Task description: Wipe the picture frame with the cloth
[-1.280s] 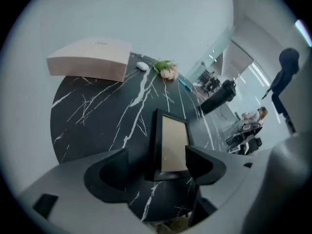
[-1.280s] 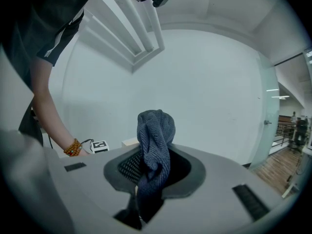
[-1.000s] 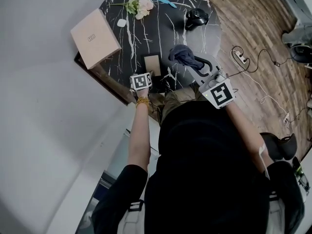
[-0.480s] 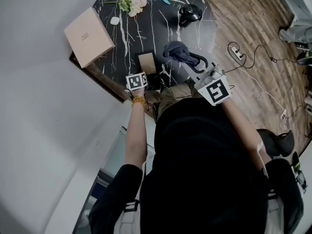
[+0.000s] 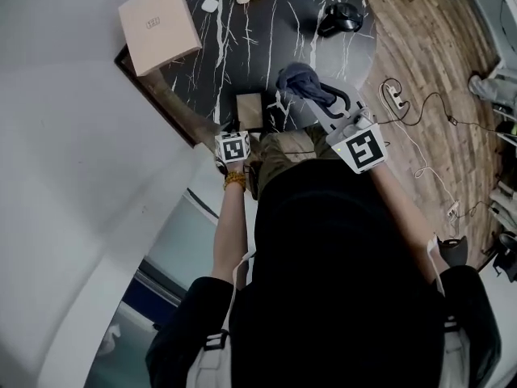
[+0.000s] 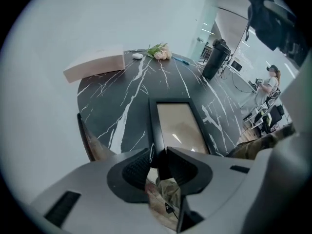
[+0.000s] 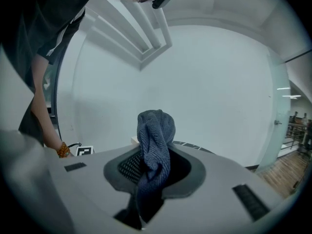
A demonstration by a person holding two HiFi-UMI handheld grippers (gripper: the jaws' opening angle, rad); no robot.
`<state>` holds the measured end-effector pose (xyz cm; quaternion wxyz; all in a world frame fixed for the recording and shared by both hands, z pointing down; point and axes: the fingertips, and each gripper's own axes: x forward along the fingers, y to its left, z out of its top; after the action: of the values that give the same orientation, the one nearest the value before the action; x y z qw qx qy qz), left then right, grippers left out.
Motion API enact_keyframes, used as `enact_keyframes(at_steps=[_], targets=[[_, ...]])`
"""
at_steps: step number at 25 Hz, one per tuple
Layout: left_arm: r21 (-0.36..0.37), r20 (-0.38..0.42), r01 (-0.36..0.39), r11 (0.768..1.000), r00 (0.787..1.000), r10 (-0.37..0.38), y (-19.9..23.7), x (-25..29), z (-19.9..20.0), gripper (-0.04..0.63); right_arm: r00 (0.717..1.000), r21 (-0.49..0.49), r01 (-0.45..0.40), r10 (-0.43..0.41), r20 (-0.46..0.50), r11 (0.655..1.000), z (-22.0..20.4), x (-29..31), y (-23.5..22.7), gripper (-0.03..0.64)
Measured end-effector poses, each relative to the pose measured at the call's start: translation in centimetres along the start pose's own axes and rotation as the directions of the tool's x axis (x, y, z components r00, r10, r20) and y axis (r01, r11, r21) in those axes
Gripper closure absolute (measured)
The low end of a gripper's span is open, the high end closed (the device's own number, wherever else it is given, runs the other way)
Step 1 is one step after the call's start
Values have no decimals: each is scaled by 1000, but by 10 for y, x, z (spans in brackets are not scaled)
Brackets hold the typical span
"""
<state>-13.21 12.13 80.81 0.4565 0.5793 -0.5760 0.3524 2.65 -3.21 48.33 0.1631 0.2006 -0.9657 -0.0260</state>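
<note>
The picture frame (image 6: pixel 178 126) is a small rectangle with a thin dark border and a glossy, pale beige pane, and it reaches straight out from my left tongs (image 6: pixel 158 155) over the round, black, white-veined surface (image 6: pixel 117 101). Those tongs have just been closing and now pinch the frame's near edge between their ribbed pads, pointing steeply down from an outstretched forearm. To their right, my right tongs (image 7: pixel 148 169) sit nearer level, clamped on the cloth (image 7: pixel 155 130), a blue-grey ribbed knit bunched upright.
</note>
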Motion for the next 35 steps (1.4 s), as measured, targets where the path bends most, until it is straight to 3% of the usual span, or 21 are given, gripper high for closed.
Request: enact_keyframes(at_steps=[3, 5, 6, 7, 8, 10, 12, 13, 14, 15, 16, 18, 19, 20, 23, 25, 26, 28, 31, 35], targets=[[-79, 36, -20, 997, 999, 23, 10, -7, -11, 362, 999, -24, -45, 45, -6, 999, -1, 6, 12, 549], [-195, 103, 13, 981, 995, 8, 17, -14, -18, 301, 997, -27, -72, 72, -18, 997, -3, 9, 22, 549], [-279, 145, 54, 959, 989, -13, 20, -17, -22, 278, 996, -26, -84, 84, -23, 996, -4, 10, 26, 549], [-373, 192, 113, 921, 981, -43, 20, -17, -26, 252, 995, -27, -96, 96, -29, 995, -5, 11, 29, 549], [-464, 242, 188, 866, 967, -80, 19, -16, -29, 242, 994, -30, -108, 107, -38, 994, -7, 12, 31, 549], [-597, 356, 350, 722, 922, -153, 11, -11, -29, 239, 991, -36, -122, 121, -49, 992, -9, 13, 35, 549], [-653, 456, 481, 584, 866, -204, 2, -4, -27, 239, 990, -31, -128, 126, -55, 991, -11, 14, 40, 549], [-662, 484, 523, 537, 845, -228, -3, 1, -27, 241, 989, -33, -134, 131, -62, 990, -13, 14, 43, 549], [-662, 494, 549, 510, 831, -254, -7, 7, -27, 241, 988, -38, -141, 138, -70, 989, -14, 14, 46, 549], [-657, 490, 560, 505, 826, -279, -12, 13, -27, 241, 986, -45, -149, 146, -75, 988, -15, 15, 48, 549], [-649, 475, 559, 516, 827, -300, -17, 18, -29, 242, 985, -51, -157, 153, -79, 986, -15, 16, 50, 549], [-633, 437, 538, 557, 842, -317, -23, 23, -33, 249, 983, -52, -166, 162, -81, 985, -15, 17, 55, 549], [-627, 429, 532, 569, 845, -318, -24, 24, -34, 294, 983, -53, -170, 165, -83, 984, -15, 17, 57, 549], [-623, 434, 537, 568, 842, -319, -24, 22, -34, 316, 982, -57, -174, 169, -86, 983, -15, 18, 58, 549], [-627, 468, 570, 531, 821, -328, -24, 14, -32, 431, 983, -59, -173, 168, -79, 983, -12, 20, 63, 549], [-639, 476, 576, 509, 816, -326, -22, 8, -35, 452, 985, -51, -165, 162, -66, 985, -9, 21, 63, 549], [-638, 484, 581, 505, 813, -324, -20, 3, -35, 468, 986, -46, -161, 158, -60, 986, -8, 22, 63, 549], [-616, 507, 594, 518, 802, -316, -17, -10, -29, 498, 987, -40, -153, 151, -45, 987, -6, 24, 60, 549], [-542, 566, 630, 555, 763, -312, -15, -41, -11, 518, 990, -27, -140, 139, -22, 990, -1, 26, 55, 549], [-404, 663, 706, 582, 664, -345, -20, -98, 41, 522, 994, 19, -106, 106, 3, 994, 4, 27, 41, 549]])
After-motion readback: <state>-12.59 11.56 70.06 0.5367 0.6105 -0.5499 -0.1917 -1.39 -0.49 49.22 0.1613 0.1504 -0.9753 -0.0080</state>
